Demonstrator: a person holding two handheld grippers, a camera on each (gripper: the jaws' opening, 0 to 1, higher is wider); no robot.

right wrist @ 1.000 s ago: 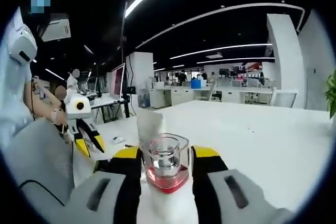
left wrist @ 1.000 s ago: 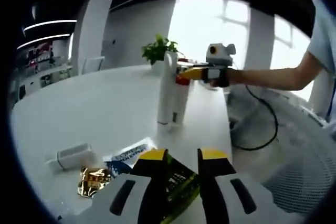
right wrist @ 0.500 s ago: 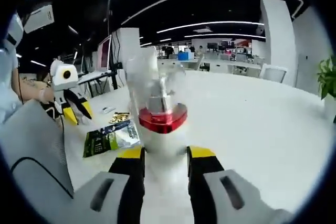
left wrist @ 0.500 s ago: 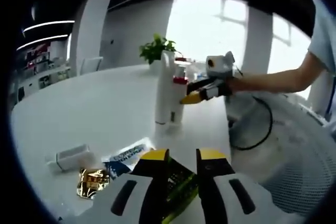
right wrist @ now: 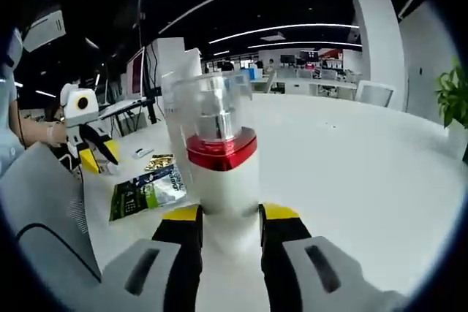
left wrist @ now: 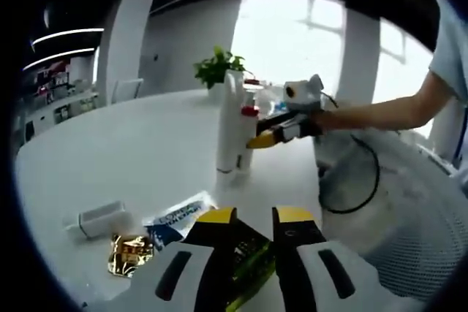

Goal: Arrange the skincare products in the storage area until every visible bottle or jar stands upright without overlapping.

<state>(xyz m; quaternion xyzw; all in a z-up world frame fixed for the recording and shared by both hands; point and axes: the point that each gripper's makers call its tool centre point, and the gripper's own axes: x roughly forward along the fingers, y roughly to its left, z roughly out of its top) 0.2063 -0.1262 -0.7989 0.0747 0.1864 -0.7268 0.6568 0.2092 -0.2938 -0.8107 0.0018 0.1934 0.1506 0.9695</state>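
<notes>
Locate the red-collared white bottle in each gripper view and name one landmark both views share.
Left gripper view: red-collared white bottle stands mid-table, right of the tall white bottle, at the right gripper.
Right gripper view: centre foreground, just beyond the jaws.
Shared landmark: green packet.

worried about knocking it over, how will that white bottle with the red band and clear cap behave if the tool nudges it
The white bottle is tall and narrow, so a push near its clear cap would probably tip it. A taller white bottle stands close beside it and could go over too. Its body looks smooth, so the right tool may slip unless it grips low and squarely.
</notes>
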